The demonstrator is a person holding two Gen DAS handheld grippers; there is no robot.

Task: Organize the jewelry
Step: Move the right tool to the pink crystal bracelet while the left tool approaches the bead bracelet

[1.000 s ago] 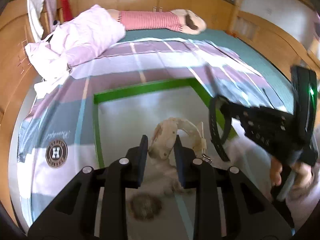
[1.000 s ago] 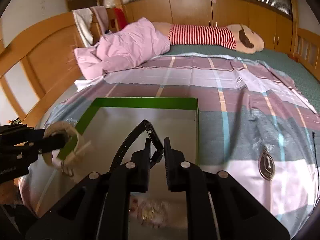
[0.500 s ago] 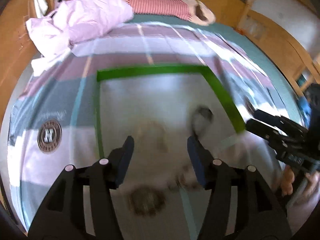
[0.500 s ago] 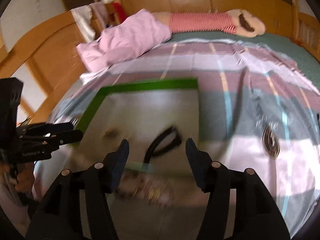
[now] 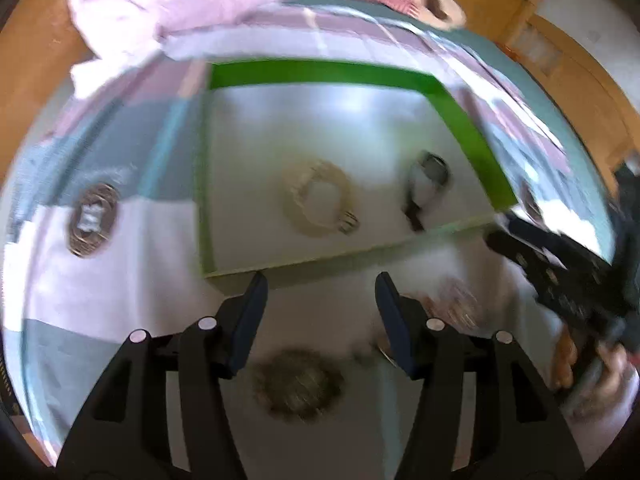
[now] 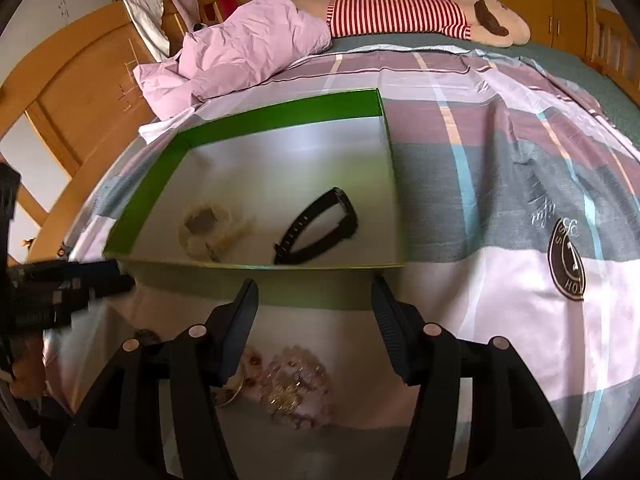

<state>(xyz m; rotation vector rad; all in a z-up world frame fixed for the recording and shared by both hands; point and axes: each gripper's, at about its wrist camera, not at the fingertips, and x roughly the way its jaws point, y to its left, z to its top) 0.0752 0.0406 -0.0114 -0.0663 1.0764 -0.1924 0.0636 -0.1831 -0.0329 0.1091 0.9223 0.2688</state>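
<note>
A green-walled box (image 5: 460, 116) (image 6: 280, 118) with a pale floor lies on the bed. Inside it lie a cream watch (image 5: 318, 200) (image 6: 210, 226) and a black watch (image 5: 426, 184) (image 6: 320, 228). My left gripper (image 5: 318, 304) is open and empty, in front of the box's near wall. My right gripper (image 6: 314, 304) is open and empty, also in front of the near wall. Beaded bracelets (image 6: 296, 388) (image 5: 456, 304) and a dark bracelet (image 5: 298, 384) lie on the sheet close to the grippers.
The box sits on a plaid sheet (image 6: 500, 152) with a round logo (image 6: 568, 260). A pink duvet (image 6: 248, 48) and a striped plush toy (image 6: 420, 16) lie at the far end. Wooden bed frame (image 6: 80, 80) on the left. The other gripper shows at each view's edge (image 5: 568, 280) (image 6: 56, 292).
Both grippers opened and let go of the watches, which now lie in the box. Both grippers pulled back from over the box to in front of its near wall.
</note>
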